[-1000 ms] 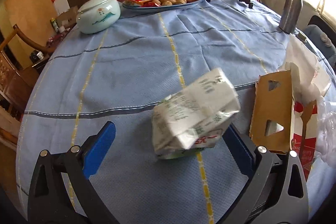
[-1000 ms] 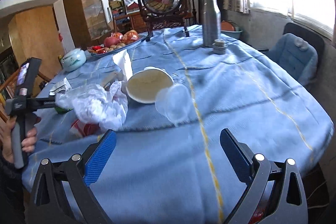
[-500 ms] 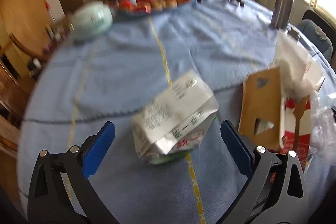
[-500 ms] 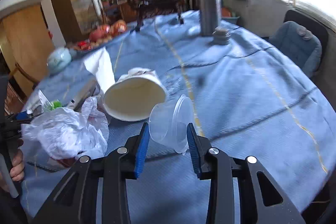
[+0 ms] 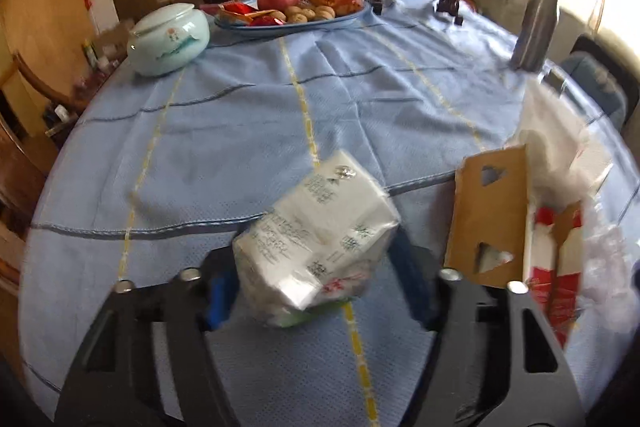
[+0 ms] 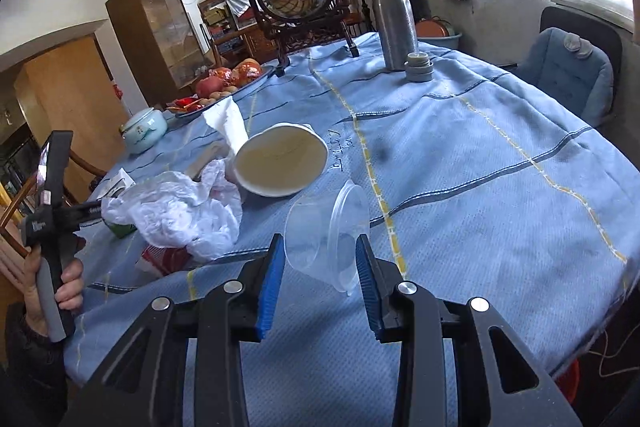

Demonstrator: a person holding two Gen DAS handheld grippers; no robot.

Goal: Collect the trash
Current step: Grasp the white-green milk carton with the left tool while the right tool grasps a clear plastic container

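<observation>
1. The left gripper [image 5: 316, 291] has the carton [image 5: 316, 247] between its fingers [image 5: 218, 297]. The jaws are closing; blur hides whether the pads press yet.
2. The carton lies crumpled on the worktop [image 5: 240, 131], its long axis running away from the fingers and up to the right, so the jaws close across its short width.
3. The right gripper [image 6: 320, 277] is clamped on the clear cup [image 6: 326, 235]. The blue fingers [image 6: 272, 279] bear on its wall and rim.
4. The cup lies on its side, mouth turned to the right finger, its axis across the jaws. It appears tilted, low edge near the cloth.
5. Beyond the right fingers and to their left lie the paper bowl [image 6: 280, 163] and the plastic bag [image 6: 180, 207], untouched.
6. The cardboard box [image 5: 492, 219] stands just right of the left fingers; the left hand is nearer it, I judge.
7. The next move likely turns on a firm left grip.
</observation>
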